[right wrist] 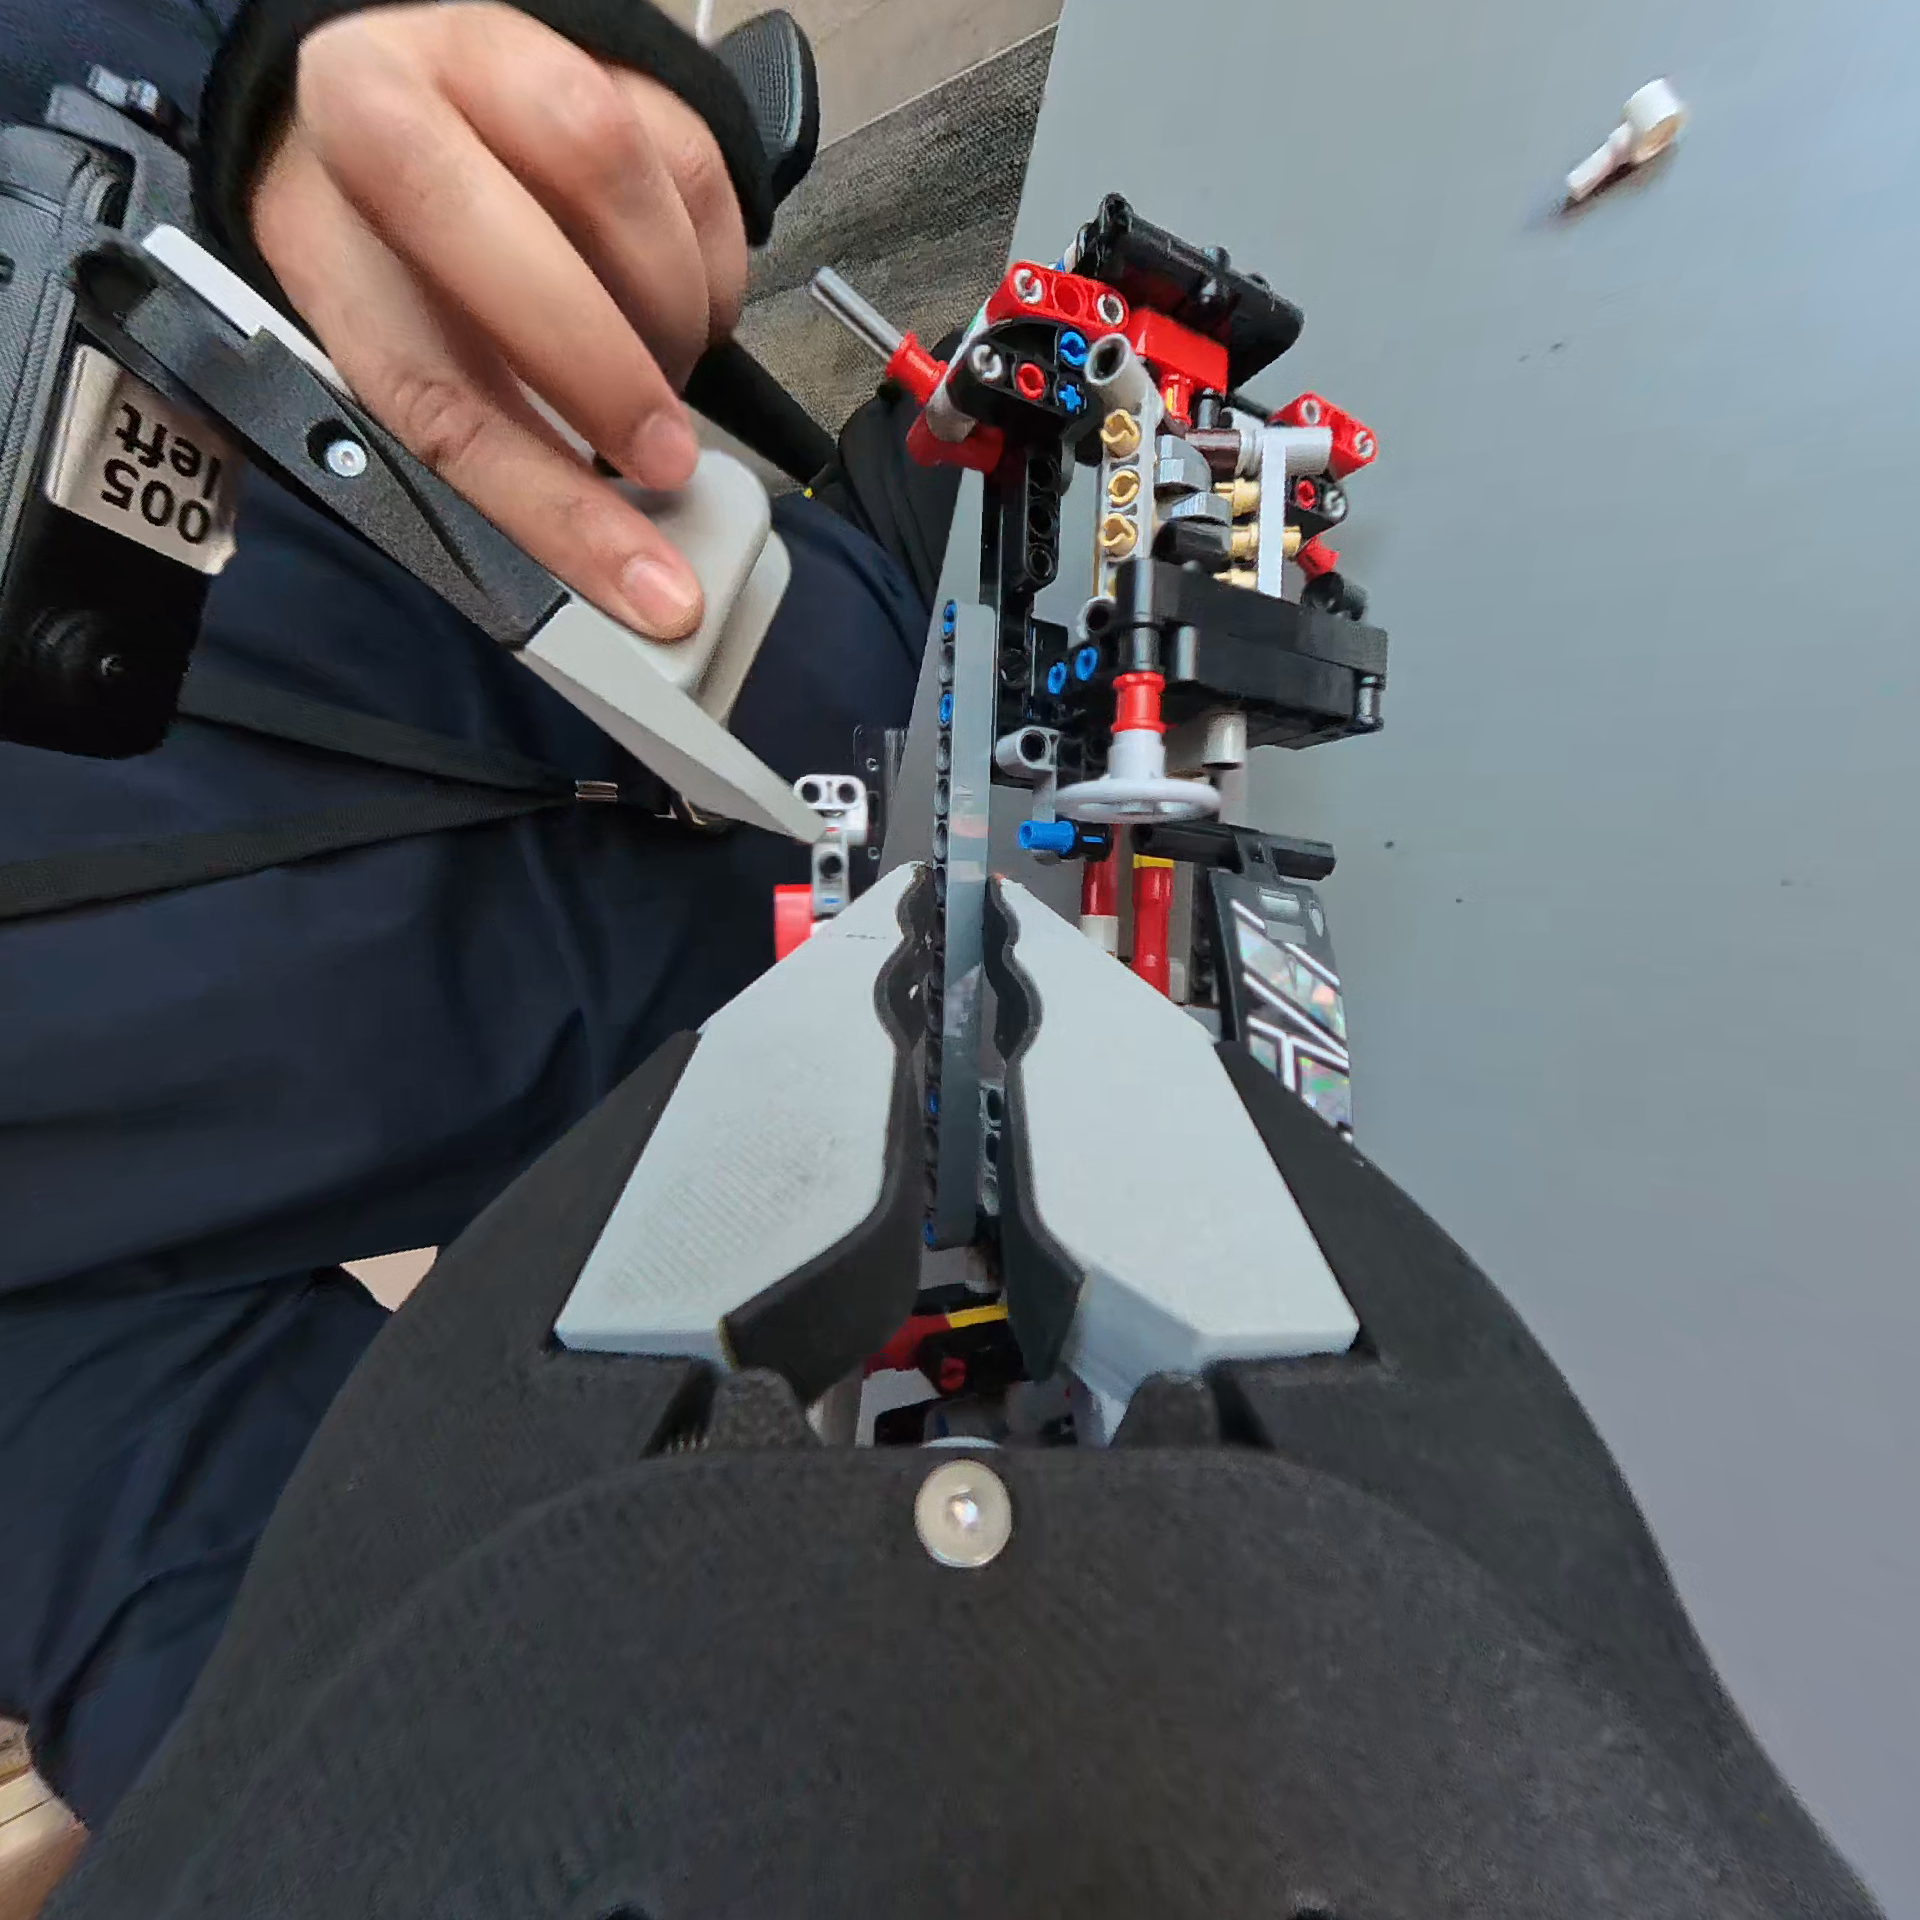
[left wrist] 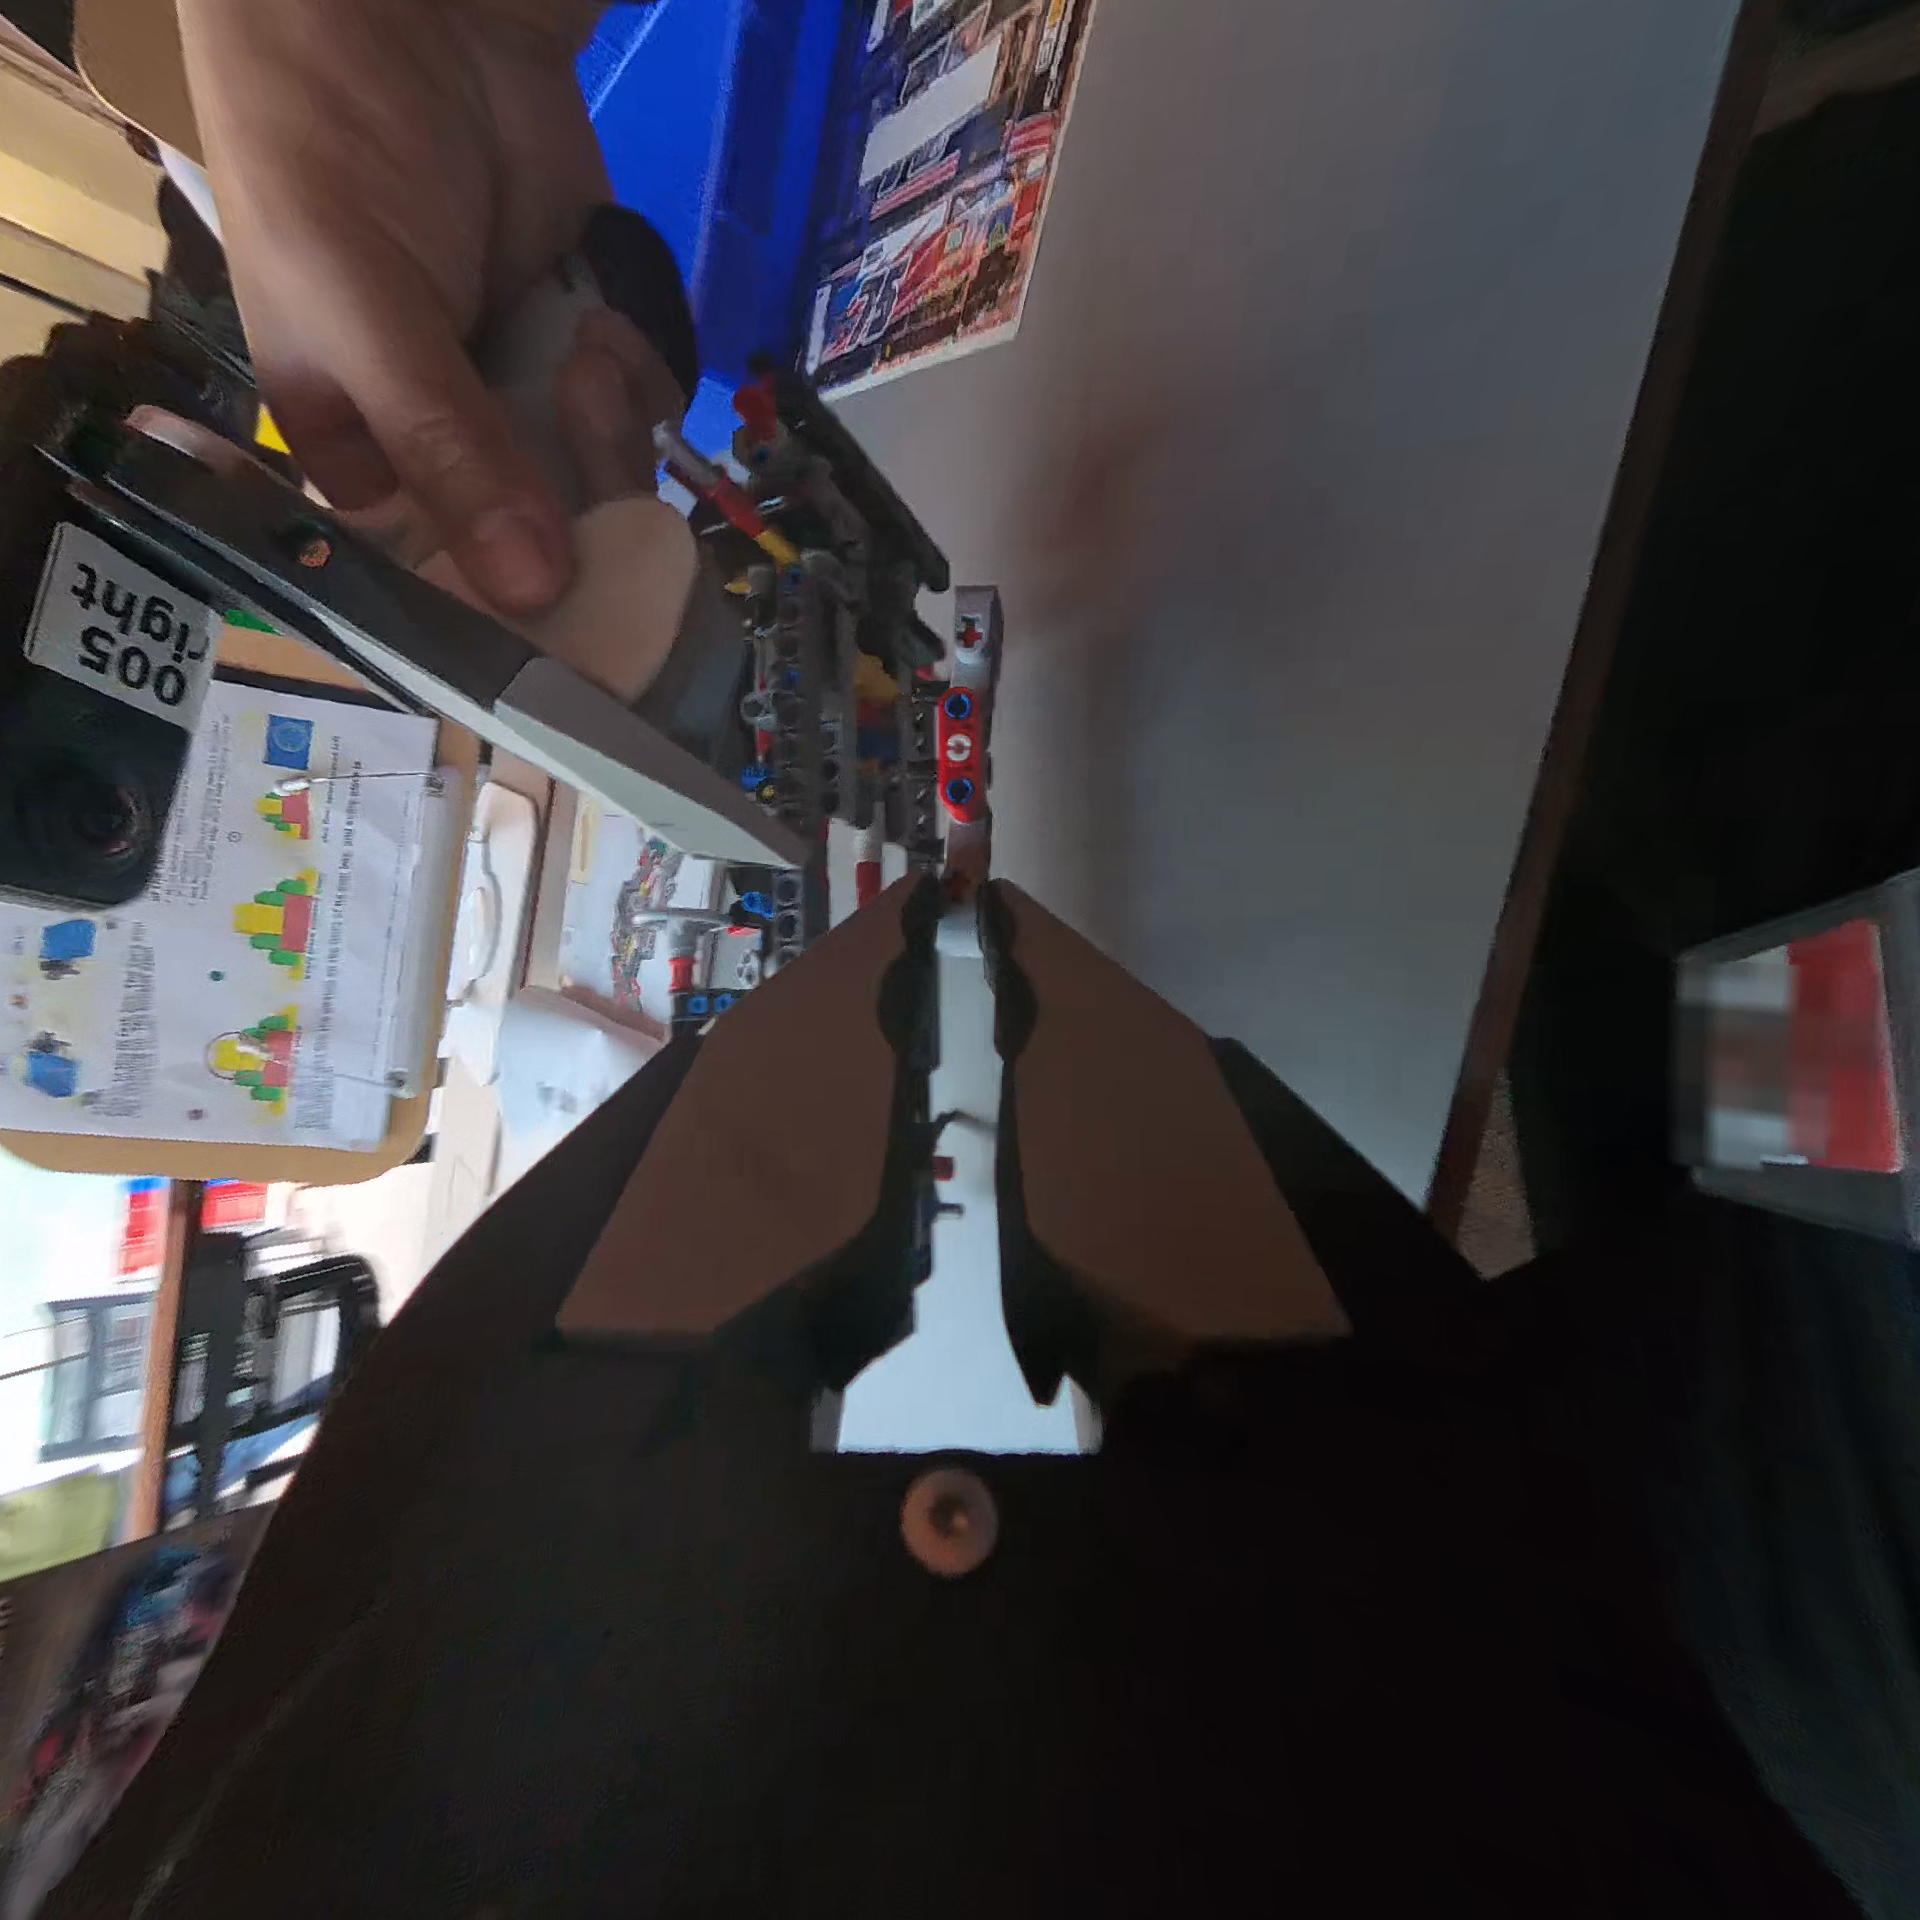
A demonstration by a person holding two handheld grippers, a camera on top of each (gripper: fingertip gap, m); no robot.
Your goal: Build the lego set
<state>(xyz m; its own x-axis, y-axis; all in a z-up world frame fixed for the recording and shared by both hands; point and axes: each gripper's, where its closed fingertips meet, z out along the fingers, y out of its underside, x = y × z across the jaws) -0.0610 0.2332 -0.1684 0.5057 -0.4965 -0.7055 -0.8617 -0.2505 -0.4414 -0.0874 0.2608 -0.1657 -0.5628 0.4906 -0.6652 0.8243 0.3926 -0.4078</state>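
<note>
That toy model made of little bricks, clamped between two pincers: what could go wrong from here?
Two risks, as I judge it. The right gripper pinches only a thin dark grey beam at the brick model's edge, so a twist might pop that beam off. The left gripper clamps a small white piece on the same model; pulling the two apart could split it and drop parts onto the grey table.

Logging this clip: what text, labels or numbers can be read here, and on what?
I do not copy out writing; this is where it stands.
White label, left wrist view, beside a camera lens: short print, legible.
Second white label, right wrist view, far left: short print, legible.
Clipboard sheet with brick pictures: too small and blurred.
Colourful printed sheet on the table: blurred.
</note>
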